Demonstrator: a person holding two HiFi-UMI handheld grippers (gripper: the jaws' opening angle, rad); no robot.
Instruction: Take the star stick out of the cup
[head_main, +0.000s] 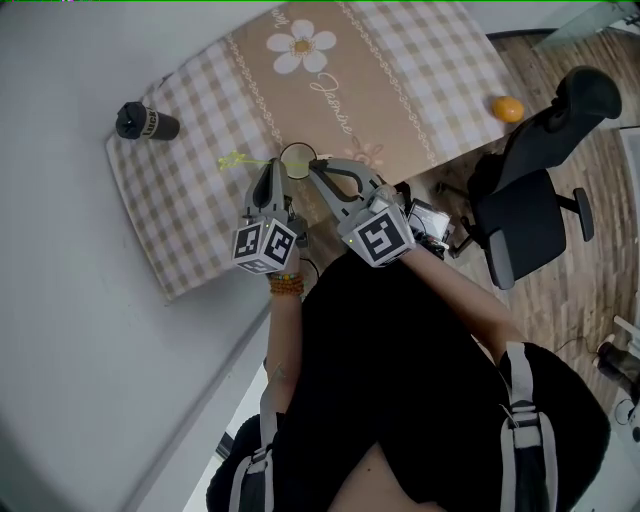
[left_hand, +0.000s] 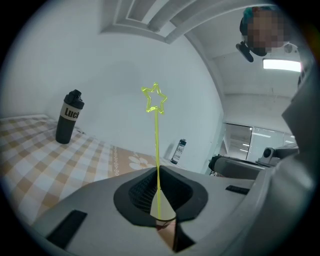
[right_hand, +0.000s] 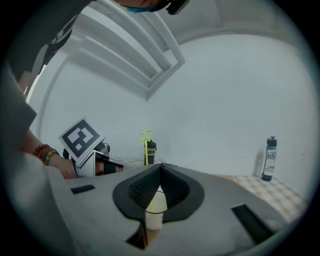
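Left claw (left_hand: 158, 171) is pinching shut on the star stick (left_hand: 157, 142) mid-frame, right above the cup (right_hand: 154, 212), stick pointing straight up. Right claw (right_hand: 160, 166) is seemingly gripping the rim.

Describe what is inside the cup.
The yellow star stick stands in the cup, pinched by the left gripper; the right gripper grips the cup. The cup's wall and the jaws hide its bottom.
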